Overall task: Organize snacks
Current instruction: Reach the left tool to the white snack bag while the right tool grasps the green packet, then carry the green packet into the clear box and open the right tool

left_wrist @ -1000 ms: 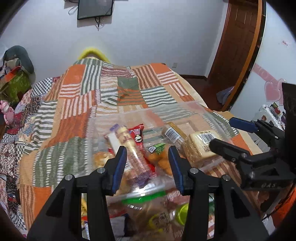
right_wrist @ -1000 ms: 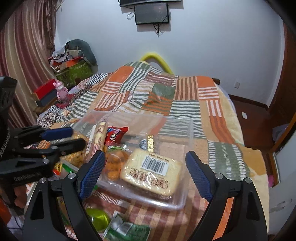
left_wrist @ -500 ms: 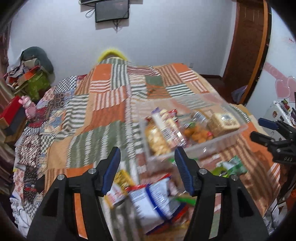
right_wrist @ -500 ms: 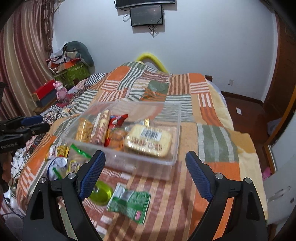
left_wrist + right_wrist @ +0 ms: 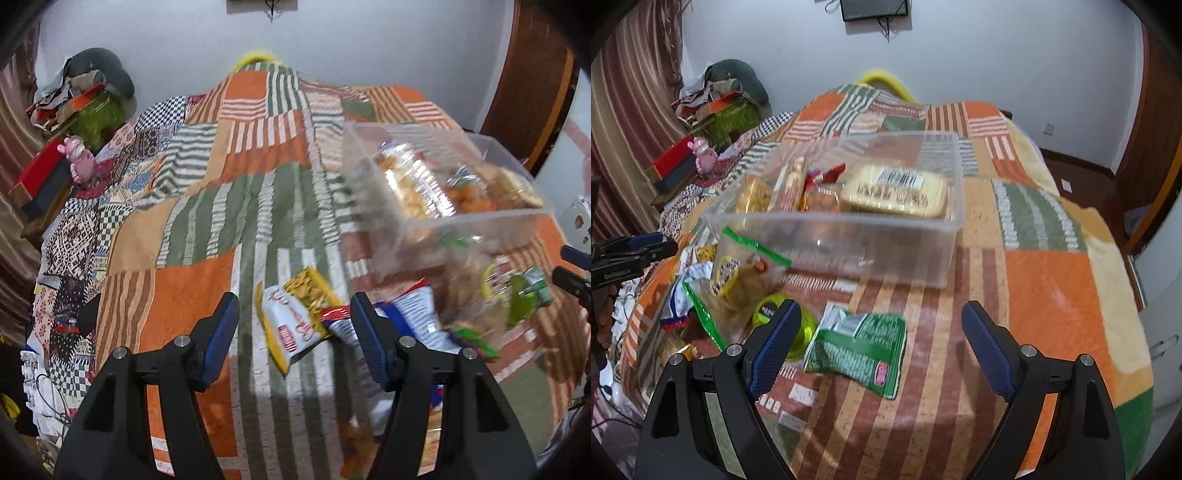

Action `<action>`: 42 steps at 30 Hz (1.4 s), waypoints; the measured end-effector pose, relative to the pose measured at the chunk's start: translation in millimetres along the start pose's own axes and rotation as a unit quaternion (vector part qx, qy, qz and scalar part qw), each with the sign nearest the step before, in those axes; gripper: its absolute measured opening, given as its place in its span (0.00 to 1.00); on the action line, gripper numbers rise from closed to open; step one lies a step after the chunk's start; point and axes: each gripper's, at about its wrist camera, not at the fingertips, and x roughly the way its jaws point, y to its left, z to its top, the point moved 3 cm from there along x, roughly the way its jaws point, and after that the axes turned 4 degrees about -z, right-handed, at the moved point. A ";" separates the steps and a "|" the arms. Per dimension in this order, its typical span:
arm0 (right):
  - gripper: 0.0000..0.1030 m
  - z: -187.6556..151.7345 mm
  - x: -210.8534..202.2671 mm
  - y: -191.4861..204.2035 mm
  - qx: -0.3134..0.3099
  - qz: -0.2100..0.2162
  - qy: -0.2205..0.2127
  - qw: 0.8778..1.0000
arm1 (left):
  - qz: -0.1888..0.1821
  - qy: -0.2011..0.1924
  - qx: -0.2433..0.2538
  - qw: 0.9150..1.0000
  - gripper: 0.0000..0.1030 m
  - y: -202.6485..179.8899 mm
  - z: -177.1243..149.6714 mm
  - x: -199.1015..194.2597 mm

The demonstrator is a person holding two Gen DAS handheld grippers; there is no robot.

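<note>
A clear plastic bin [image 5: 849,254] holding several snack packs stands on the patchwork bedspread; it also shows at the right in the left wrist view [image 5: 480,221]. My left gripper [image 5: 293,328] is open above a yellow-and-white snack packet [image 5: 295,321] that lies on the spread, with a blue-and-white bag [image 5: 413,317] just to its right. My right gripper [image 5: 877,350] stands wide open over a green snack packet [image 5: 857,347]. A lime-green round tub [image 5: 803,325] and a zip bag of snacks [image 5: 742,273] lie left of it. Neither gripper holds anything.
The bed's right edge drops to a wooden floor [image 5: 1078,173] and a door [image 5: 528,81]. A side table with a pink toy [image 5: 703,155], boxes and clothes stands at the left. The left gripper shows at the left edge of the right wrist view [image 5: 631,251].
My left gripper has pulled back from over the bin, swung left and down to the loose packets, and opened wider. My right gripper has backed off and lowered toward the green packet.
</note>
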 end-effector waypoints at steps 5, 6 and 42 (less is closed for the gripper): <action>0.84 -7.1 8.9 1.3 0.003 0.005 0.020 1.000 | 0.006 0.005 -0.009 1.000 0.60 7.9 -6.8 15.9; 0.84 -8.5 11.2 2.1 0.004 0.010 0.027 1.000 | 0.006 0.007 -0.010 1.000 0.60 9.0 -8.0 18.4; 0.41 -2.6 -18.2 1.3 -0.005 0.018 -0.002 1.000 | -0.010 -0.053 -0.021 0.998 0.19 12.2 1.7 -37.8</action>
